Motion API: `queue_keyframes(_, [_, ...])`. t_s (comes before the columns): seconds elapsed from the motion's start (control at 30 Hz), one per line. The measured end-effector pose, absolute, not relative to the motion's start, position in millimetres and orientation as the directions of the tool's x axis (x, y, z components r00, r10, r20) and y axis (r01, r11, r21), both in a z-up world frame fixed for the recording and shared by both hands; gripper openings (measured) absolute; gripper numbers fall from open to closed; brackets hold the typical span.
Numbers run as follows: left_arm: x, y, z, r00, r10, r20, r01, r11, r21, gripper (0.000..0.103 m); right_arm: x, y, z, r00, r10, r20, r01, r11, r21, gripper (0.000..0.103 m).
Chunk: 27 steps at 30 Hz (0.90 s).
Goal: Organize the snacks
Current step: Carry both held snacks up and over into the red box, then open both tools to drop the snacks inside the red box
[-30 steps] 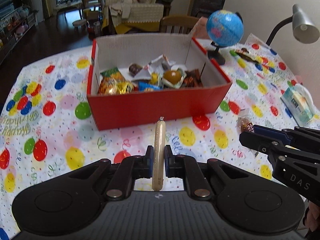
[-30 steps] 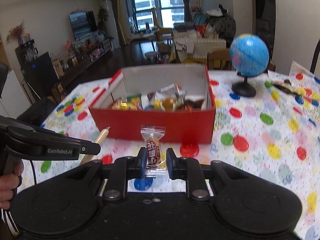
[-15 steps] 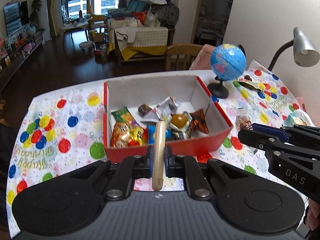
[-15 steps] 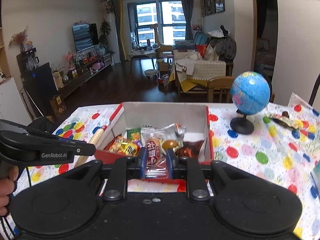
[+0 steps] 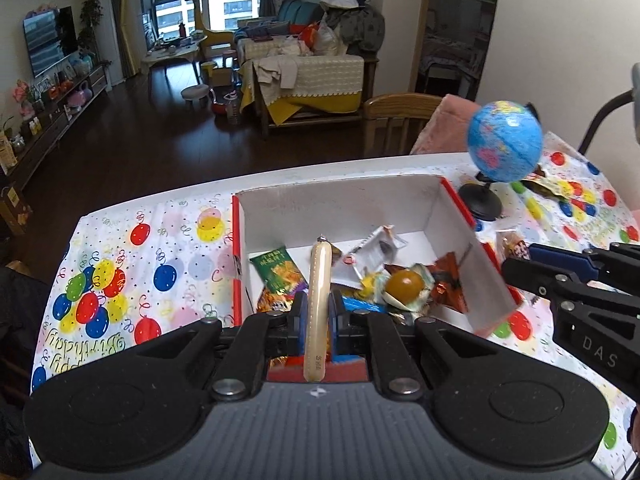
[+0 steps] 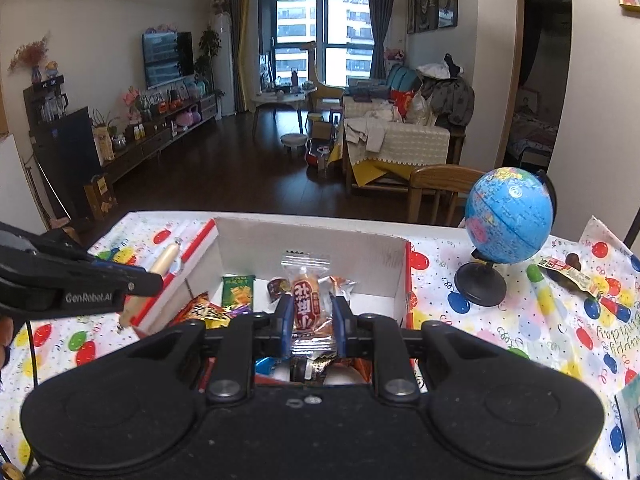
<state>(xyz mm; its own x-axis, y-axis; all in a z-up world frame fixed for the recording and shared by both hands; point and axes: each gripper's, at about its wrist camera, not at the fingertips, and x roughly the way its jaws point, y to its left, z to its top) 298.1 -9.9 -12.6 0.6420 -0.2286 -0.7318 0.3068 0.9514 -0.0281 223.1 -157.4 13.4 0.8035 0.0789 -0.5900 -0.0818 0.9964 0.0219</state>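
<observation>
My left gripper (image 5: 317,316): clamped on sausage stick (image 5: 318,300).
Below it: red box (image 5: 460,216) of snacks.

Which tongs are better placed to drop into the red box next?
Right, marginally. The right tongs hold the wrapped snack over the red box; the left tongs' sausage stick sits near its left wall.

Red box (image 5: 494,300) with white inside, balloon-patterned tablecloth (image 5: 160,272), blue globe (image 5: 505,141).

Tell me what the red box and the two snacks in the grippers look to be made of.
Red box: likely cardboard, matte white inside, with a thin raw edge. Sausage stick: smooth tan plastic casing, apparently clipped at the tip. Wrapped snack: clear glossy plastic film with a crimped top.
</observation>
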Motion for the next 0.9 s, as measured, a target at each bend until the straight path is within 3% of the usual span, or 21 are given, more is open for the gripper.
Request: queue_keyframes(0.9, [379.6,-25.3,-100.9,0.503,-0.138,-0.853,0.279,0.96,0.009,0.01,300.9,-171.7,-74.5,0.652,0.094,-0.752,-0.06,0.996,0.072,0.021])
